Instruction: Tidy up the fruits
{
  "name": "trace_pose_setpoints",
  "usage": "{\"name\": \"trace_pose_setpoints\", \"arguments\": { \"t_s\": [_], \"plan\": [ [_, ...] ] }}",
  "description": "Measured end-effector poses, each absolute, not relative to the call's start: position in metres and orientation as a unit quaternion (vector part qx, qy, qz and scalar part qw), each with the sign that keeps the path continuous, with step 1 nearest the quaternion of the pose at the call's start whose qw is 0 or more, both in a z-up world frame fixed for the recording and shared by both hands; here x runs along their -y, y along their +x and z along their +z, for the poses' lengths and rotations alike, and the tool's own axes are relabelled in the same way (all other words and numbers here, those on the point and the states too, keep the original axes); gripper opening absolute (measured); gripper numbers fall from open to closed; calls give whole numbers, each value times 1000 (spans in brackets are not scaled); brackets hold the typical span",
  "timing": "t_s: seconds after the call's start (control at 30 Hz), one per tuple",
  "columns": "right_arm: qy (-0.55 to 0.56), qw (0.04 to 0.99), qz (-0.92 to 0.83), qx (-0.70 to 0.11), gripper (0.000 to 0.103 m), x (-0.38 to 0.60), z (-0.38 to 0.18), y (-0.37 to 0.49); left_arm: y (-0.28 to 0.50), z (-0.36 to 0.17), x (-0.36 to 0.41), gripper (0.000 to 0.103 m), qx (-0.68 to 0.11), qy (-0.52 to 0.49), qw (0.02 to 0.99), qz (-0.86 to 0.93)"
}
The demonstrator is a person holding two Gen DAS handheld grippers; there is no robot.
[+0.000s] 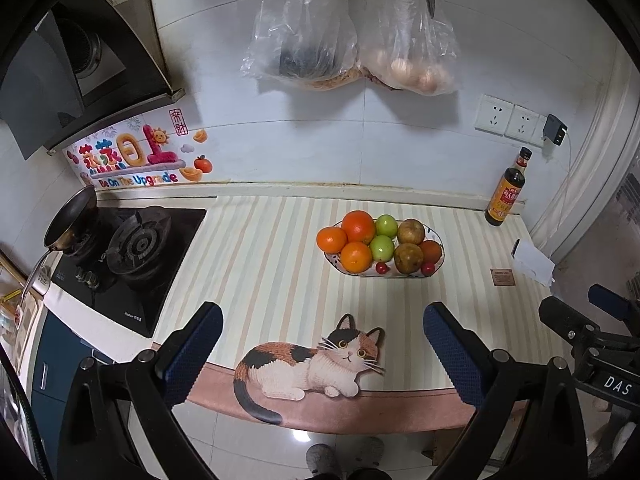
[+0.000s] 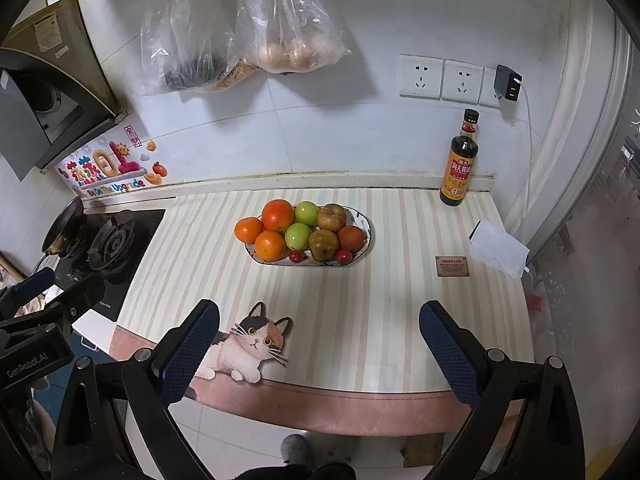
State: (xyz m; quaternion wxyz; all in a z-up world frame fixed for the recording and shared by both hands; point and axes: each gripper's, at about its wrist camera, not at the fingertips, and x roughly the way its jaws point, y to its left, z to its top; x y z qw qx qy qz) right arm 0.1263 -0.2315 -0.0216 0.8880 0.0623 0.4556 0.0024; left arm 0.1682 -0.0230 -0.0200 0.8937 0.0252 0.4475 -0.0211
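My left tongs (image 1: 322, 344) and right tongs (image 2: 319, 342) are both released, holding nothing. The oval patterned ceramic fruit plate (image 2: 366, 224) sits at 12 o'clock on the striped table (image 2: 400, 300). Risk: nudging the piled round fruit would roll pieces off the shallow rim.

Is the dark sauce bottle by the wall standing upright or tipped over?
Upright. The sauce bottle stands on its base at the back of the counter, cap on top, beside the wall, apart from the fruit plate.
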Motion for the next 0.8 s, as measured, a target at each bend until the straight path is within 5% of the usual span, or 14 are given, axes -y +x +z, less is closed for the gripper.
{"name": "trace_pose_setpoints", "arguments": {
  "t_s": [0.8],
  "plan": [
    [58, 889, 4, -454, 102, 232, -16, 118, 160, -18, 24, 103, -444, 28, 895, -27]
  ]
}}
